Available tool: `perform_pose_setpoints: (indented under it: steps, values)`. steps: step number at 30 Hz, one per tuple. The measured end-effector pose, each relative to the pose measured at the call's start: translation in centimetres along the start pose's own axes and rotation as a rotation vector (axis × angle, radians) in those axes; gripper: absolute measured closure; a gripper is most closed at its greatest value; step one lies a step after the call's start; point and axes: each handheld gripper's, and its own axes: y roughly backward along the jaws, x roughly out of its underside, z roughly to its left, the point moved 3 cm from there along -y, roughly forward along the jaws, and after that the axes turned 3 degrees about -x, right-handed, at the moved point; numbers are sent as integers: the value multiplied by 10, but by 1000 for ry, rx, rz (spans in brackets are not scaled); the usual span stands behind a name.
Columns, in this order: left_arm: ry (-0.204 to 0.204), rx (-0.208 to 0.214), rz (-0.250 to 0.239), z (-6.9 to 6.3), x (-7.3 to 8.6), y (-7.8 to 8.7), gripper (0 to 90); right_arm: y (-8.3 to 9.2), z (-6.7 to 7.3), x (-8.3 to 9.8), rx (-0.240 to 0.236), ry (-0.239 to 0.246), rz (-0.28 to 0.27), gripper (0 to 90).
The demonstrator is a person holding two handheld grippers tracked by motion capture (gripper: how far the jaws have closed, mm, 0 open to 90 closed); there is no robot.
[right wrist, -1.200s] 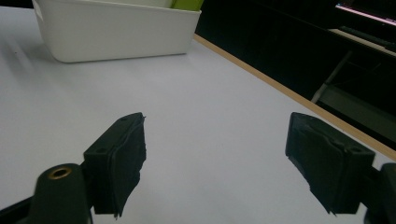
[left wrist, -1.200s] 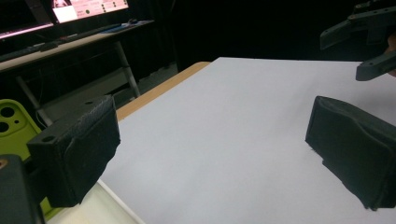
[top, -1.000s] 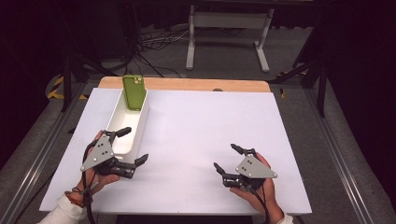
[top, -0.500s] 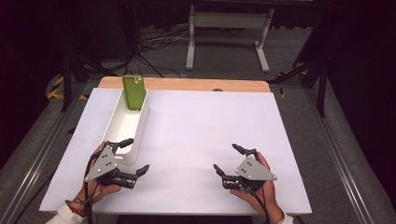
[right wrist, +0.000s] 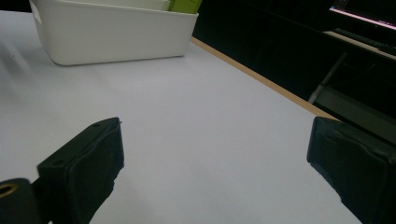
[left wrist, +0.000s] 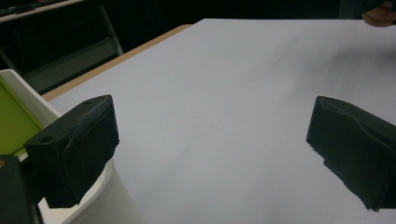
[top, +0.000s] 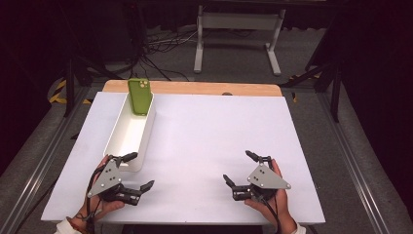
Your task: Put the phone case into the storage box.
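Left gripper (top: 139,171) low over the near left of the white table top (top: 204,146), black jaws spread wide, nothing between them, one jaw just at the near end of the long white plastic bin (top: 127,134). Right gripper (top: 241,168) at the near right, well apart from the bin, jaws just opened wide, empty as well. Green phone in its case (top: 139,96) propped tilted against the bin's far end, camera side facing up, beside the table's wooden edge strip (top: 195,87).
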Motion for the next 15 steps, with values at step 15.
perform_pose_setpoints:
  steps: [15]
  values:
    - [17,-22,5,1,1,3,27,2,5,2,-16,43,15,42]
